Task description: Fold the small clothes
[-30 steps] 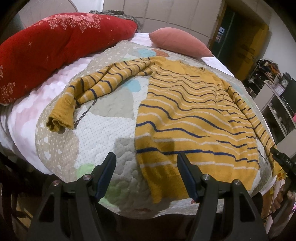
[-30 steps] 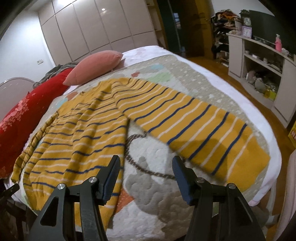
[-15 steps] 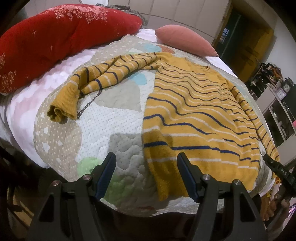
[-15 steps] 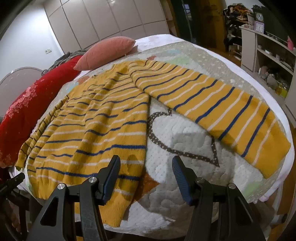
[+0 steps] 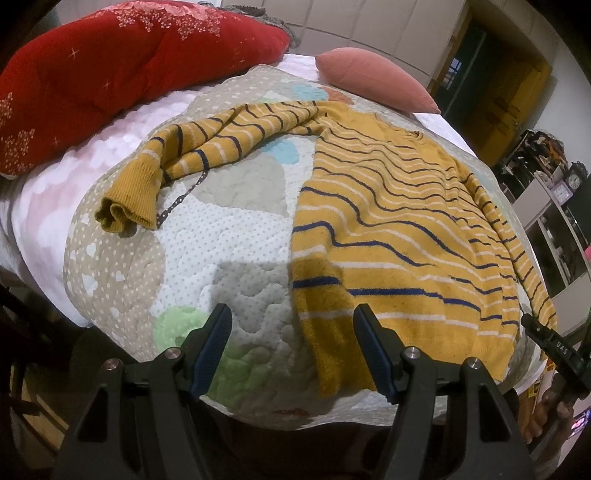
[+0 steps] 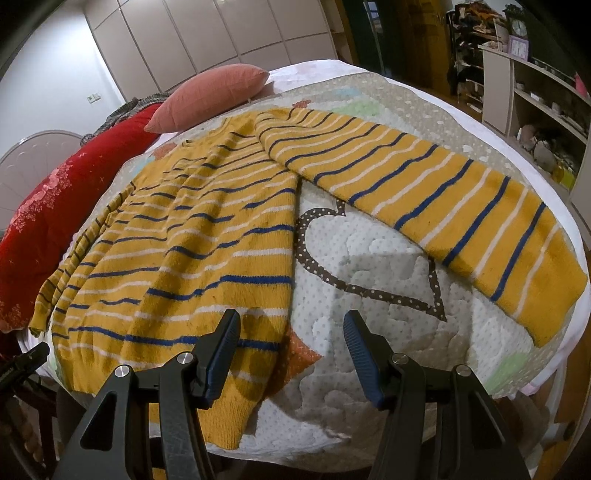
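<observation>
Mustard-yellow striped knit sweater [image 5: 399, 236] lies flat on the quilted bed [image 5: 221, 243]; left gripper [image 5: 291, 347] and right gripper [image 6: 291, 350] at six o'clock, fingers open, empty.

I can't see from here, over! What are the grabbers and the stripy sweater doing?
Left gripper open, empty. Right gripper open, empty. Yellow striped sweater flat on quilt, sleeves spread, unfolded. Nothing in the way.

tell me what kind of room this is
Most likely a bedroom in a home. A bed with a patchwork quilt carries a pink pillow and a red cushion, with the striped yellow sweater spread on top. Tall wardrobe doors line the back wall.
</observation>
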Tool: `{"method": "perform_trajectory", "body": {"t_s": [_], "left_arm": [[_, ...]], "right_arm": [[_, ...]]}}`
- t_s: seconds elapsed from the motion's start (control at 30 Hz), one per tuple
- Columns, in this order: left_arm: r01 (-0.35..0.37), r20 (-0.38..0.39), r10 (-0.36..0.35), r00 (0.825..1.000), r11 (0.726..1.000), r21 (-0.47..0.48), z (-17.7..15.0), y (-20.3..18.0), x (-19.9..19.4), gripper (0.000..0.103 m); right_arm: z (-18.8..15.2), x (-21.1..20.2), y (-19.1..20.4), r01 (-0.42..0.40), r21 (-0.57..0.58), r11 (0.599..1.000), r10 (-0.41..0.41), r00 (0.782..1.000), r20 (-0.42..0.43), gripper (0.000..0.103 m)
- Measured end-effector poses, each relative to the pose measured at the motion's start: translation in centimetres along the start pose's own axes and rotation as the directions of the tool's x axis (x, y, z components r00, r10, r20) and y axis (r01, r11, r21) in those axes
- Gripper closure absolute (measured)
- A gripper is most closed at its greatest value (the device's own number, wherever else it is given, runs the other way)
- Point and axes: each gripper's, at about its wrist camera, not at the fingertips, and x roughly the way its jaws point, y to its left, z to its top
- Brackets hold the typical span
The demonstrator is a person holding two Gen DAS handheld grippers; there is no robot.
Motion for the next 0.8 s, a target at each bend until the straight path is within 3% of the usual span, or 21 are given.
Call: {"method": "perform_trajectory", "body": {"t_s": [0.8], "left_arm": [[-0.004,-0.005,0.004,1.000,0.999,-0.047,-0.39,1.02,0.01,0.036]], "right_arm": [[-0.27,0.26,-0.33,-0.022,0.013,1.000,0.022,1.000,-0.003,0.037]]}}
